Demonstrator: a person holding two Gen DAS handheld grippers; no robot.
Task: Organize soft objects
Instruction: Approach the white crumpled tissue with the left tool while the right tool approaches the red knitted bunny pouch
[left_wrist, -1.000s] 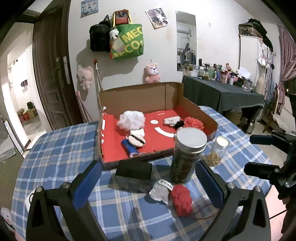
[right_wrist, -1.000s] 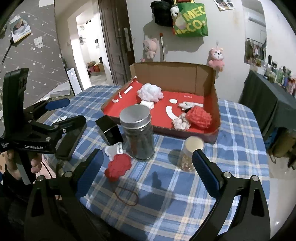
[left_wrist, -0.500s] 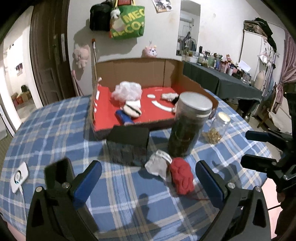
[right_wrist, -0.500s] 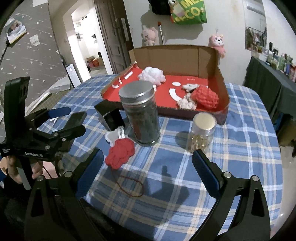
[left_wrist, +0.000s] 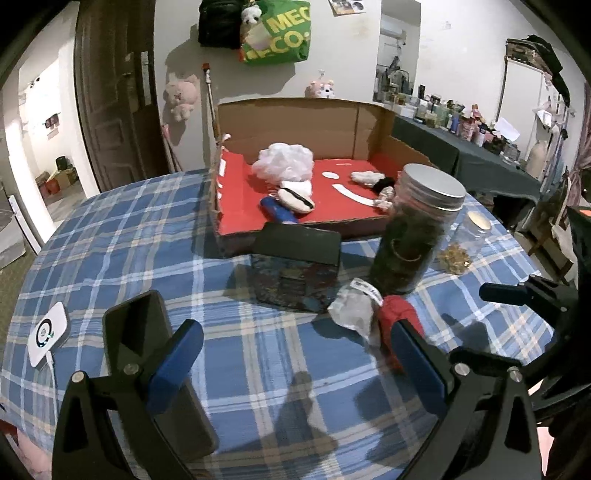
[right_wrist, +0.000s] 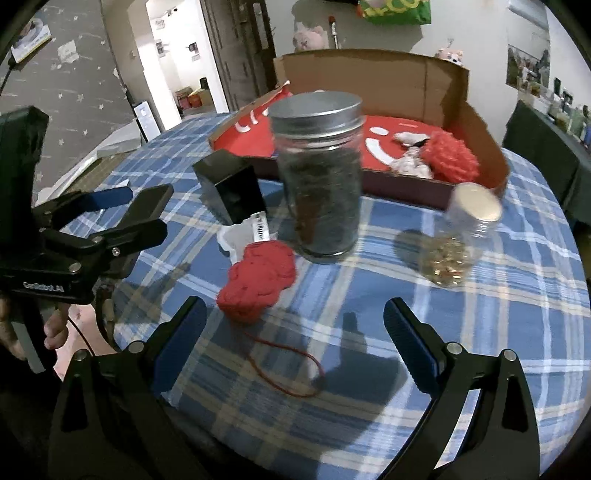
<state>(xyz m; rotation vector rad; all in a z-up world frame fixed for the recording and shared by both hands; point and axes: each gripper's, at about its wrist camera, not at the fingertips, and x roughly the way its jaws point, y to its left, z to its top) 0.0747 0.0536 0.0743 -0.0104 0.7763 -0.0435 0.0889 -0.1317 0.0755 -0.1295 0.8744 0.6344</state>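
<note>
Left wrist view, left to right: white round-dial device with cable near the table's left edge, on the blue plaid tablecloth. A black phone-like slab lies just beside the left gripper's left finger. Left gripper jaws spread wide, nothing between them, low over the cloth. Ahead sits a dark box, behind it the open cardboard box with red floor. Inside the box: white fluffy puff, a white-and-black soft item, a blue item, small white soft piece. Right of the dark box: white tagged soft item touching the red knitted soft item, both on the cloth at the foot of the tall glass jar with metal lid. The red item is partly hidden behind the left gripper's right finger. Small jar with gold contents further right. Right gripper shows at the far right edge.

Right wrist view, left to right: a hand holds the left gripper, jaws apart, empty. Dark box, then white tagged item, red knitted item on the cloth just ahead of the right gripper's left finger, not touched. A red string loop lies on the cloth between the fingers. Right gripper spread wide, holding nothing. Tall jar central, red spiky soft ball in the box's right corner, small jar on the right.
</note>
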